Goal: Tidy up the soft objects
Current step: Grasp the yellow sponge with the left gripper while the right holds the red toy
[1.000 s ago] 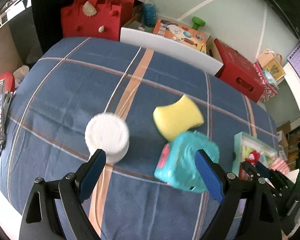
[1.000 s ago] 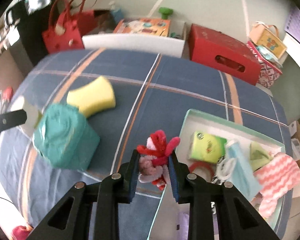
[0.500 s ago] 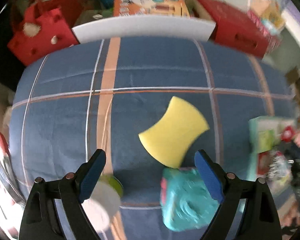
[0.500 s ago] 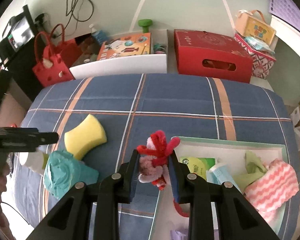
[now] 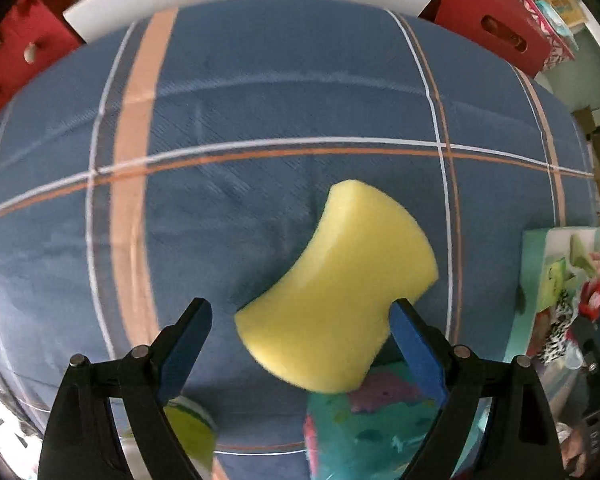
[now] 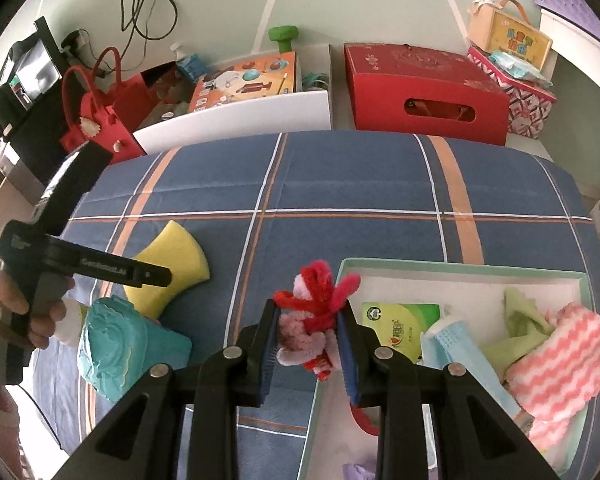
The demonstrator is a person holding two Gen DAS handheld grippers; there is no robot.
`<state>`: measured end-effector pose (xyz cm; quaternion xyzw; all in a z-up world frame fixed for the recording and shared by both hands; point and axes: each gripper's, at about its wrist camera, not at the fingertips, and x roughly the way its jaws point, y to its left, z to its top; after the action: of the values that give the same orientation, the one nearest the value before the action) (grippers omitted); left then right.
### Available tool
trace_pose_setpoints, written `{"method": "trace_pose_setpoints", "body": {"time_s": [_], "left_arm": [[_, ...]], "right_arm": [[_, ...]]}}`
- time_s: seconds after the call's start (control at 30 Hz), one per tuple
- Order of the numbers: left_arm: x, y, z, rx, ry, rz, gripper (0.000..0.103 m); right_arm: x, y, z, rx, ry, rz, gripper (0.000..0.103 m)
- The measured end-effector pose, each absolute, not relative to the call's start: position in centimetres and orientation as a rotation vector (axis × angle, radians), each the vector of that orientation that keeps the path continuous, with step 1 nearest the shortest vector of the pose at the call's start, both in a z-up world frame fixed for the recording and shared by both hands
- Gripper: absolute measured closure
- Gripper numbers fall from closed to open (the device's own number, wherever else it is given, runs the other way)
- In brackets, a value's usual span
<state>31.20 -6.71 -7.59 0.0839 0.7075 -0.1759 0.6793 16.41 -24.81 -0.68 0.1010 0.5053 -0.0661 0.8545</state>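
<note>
A yellow sponge lies on the blue plaid cloth; it also shows in the right wrist view. My left gripper is open, its jaws on either side of the sponge's near end, just above it. My right gripper is shut on a red and pink fuzzy pipe-cleaner toy, held above the left edge of the pale green tray. The tray holds a green packet, a blue face mask and a pink striped cloth.
A teal soft block lies close beside the sponge, with a white and green cup to its left. Behind the table stand a red bag, a white bin and a red box.
My left gripper has moved forward over the teal block and down to the yellow sponge, which now sits between its jaws. My right gripper has risen slightly, still holding the toy.
</note>
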Motion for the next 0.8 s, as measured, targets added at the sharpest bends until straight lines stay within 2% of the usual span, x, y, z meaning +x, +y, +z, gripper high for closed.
{"method": "trace_pose_setpoints", "body": {"time_s": [0.13,0.2,0.23,0.7,0.73,0.77,0.8], "left_arm": [[31.4,-6.4,-8.4,0.14,1.618,-0.386,0.013],[31.5,-6.1,-8.5,0.108,1.621,-0.398,0.02],[31.6,-5.9,-8.4,0.076,1.628,-0.418,0.029],[30.2,-2.4,-6.7,0.017,1.566,-0.434,0.04],[29.9,-2.0,-6.4,0.008,1.559,-0.435,0.043],[29.7,-1.6,-5.9,-0.011,1.552,-0.439,0.051],[29.8,-1.1,-5.7,-0.028,1.55,-0.441,0.052]], "right_arm": [[16.3,-24.9,-0.7,0.214,1.055,-0.138,0.073],[16.2,-25.0,-0.6,0.215,1.049,-0.14,0.073],[16.1,-25.1,-0.6,0.217,1.046,-0.141,0.073],[15.8,-25.0,-0.7,0.197,1.036,-0.14,0.073],[15.7,-24.9,-0.7,0.193,1.032,-0.139,0.073],[15.6,-24.8,-0.6,0.19,1.029,-0.138,0.073],[15.5,-24.7,-0.6,0.188,1.026,-0.135,0.073]]}}
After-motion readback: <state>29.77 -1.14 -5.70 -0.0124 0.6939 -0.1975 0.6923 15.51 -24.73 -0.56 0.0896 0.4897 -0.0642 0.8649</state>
